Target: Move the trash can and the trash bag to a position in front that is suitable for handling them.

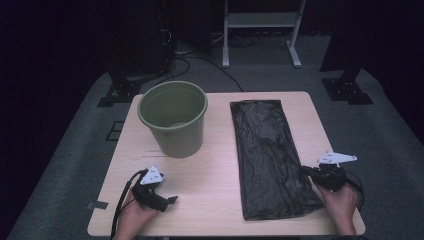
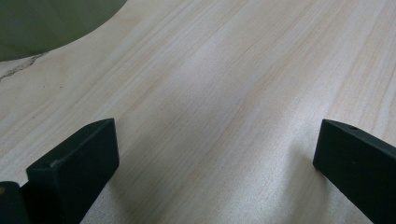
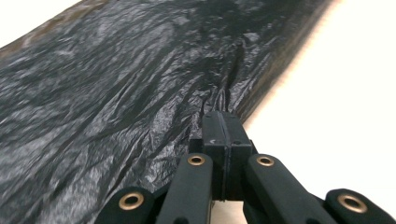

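The near end of the black plastic bag is partly covered by the right gripper, whose fingertips blend into the dark plastic from above, so the exact grip point is hard to make out there. In the right gripper view the jaws are pressed together, pinching a gathered fold at the bag's edge, with creases running into the pads. The bag's far end runs out of that view, and its texture is blurred toward the left.

The bag lies flat and lengthwise on the wooden table, to the right of the green bucket and apart from it. The left gripper rests on the table in front of the bucket, near the table's front edge; its jaws stand spread wide over bare wood, with nothing between them. A curved slice of the bucket is cut off at the top-left corner of the left gripper view.

The bucket stands upright; its inside looks empty, though the bottom is dim.
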